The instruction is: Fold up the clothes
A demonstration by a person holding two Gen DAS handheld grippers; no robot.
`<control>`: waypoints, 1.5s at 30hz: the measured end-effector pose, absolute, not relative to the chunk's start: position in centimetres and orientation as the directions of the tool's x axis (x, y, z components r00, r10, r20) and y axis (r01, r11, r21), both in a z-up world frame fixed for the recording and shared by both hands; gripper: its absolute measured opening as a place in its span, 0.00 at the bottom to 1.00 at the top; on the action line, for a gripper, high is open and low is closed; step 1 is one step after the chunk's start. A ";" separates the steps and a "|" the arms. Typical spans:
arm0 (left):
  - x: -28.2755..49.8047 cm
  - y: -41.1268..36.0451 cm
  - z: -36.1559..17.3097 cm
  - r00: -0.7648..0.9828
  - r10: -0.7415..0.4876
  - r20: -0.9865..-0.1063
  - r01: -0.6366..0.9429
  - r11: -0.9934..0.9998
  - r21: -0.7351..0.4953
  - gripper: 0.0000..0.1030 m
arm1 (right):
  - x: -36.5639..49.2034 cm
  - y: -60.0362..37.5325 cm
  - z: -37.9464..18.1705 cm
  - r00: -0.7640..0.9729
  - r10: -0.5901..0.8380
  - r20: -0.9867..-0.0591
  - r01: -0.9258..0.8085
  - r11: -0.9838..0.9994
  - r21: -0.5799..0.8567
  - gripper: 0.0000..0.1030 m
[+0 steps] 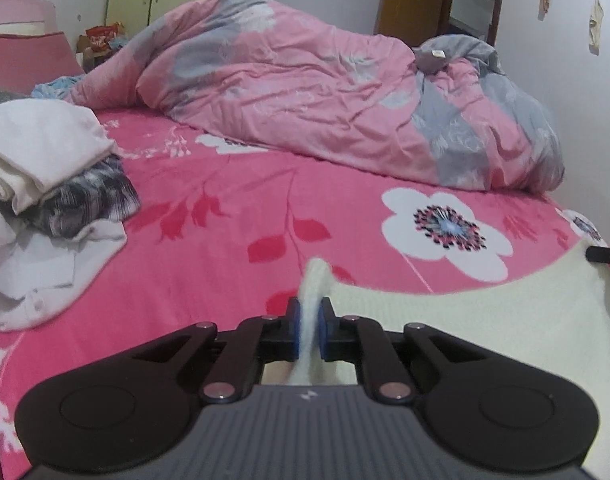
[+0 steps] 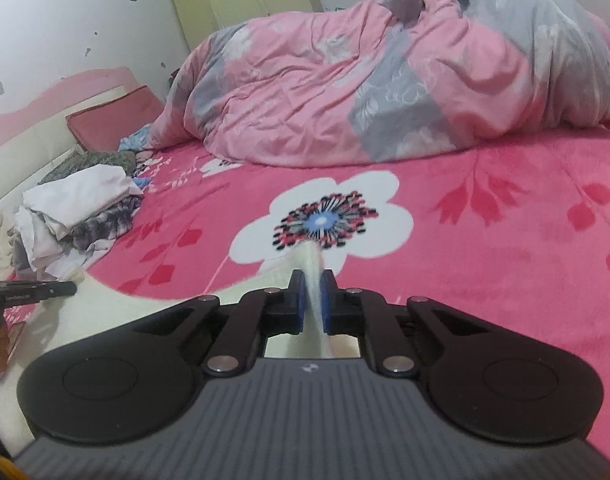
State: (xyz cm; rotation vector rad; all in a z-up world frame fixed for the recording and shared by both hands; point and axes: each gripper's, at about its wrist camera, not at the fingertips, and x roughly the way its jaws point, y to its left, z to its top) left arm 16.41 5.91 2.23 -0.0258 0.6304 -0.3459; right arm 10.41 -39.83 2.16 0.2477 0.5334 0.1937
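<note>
The cream garment (image 1: 485,320) lies spread on the pink flowered bedsheet (image 1: 225,216) at the near edge of the bed, and both grippers have it. The left gripper (image 1: 309,318) is clamped on a bunched edge, blue pads (image 1: 293,328) pressing the cloth from both sides; fabric pokes up past the tips. The right gripper (image 2: 312,298) is pinched on another edge of the same garment (image 2: 105,312), right in front of the big white flower print (image 2: 325,220). Cloth stretches between the two. Off to the left sits a heap of white and plaid clothes (image 1: 45,184); behind, a rumpled pink and grey duvet (image 1: 325,92) fills the far side
</note>
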 end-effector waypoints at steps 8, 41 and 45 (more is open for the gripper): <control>19.3 5.5 0.0 0.713 -0.311 -0.628 0.286 0.947 -0.145 0.09 | 12.9 -40.3 0.1 0.835 0.218 -0.505 -0.079 0.956 0.282 0.06; -0.2 7.6 3.6 0.756 -0.369 -0.541 0.277 0.929 -0.247 0.57 | -11.7 -35.6 4.6 0.956 0.097 -0.277 -0.085 0.995 0.055 0.72; -2.0 7.2 0.7 0.730 -0.335 -0.596 0.246 0.942 -0.228 0.54 | -12.8 -33.2 1.4 0.903 0.137 -0.408 -0.143 0.990 0.018 0.26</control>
